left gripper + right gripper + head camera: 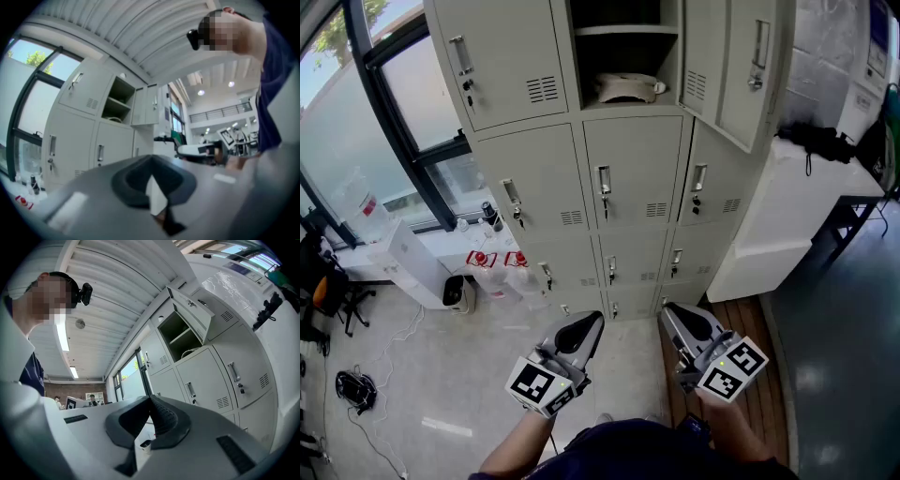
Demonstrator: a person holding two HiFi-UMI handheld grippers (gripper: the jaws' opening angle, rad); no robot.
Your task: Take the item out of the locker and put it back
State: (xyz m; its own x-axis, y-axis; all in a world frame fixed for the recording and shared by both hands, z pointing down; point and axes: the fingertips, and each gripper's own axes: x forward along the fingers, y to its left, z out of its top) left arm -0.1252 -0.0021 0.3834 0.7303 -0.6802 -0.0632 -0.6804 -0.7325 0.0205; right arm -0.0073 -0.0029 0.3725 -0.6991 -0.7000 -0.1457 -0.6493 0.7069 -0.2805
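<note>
The grey locker bank (628, 178) stands ahead of me. Its top middle compartment is open, with the door (736, 66) swung out to the right. A pale, cap-like item (628, 89) lies on the compartment's lower shelf, and it also shows faintly in the left gripper view (112, 119) and the right gripper view (190, 352). My left gripper (592, 323) (151, 159) is held low in front of the lockers, far below the item, shut and empty. My right gripper (667, 312) (151, 398) sits beside it, jaws together, with nothing in them.
A white bin (417, 267) and bottles (492, 217) are by the window at the left. Cables (356, 389) lie on the floor. At the right, a white cabinet (787, 206) carries a black object (820, 141). Wooden boards (750, 328) cover the floor beside it.
</note>
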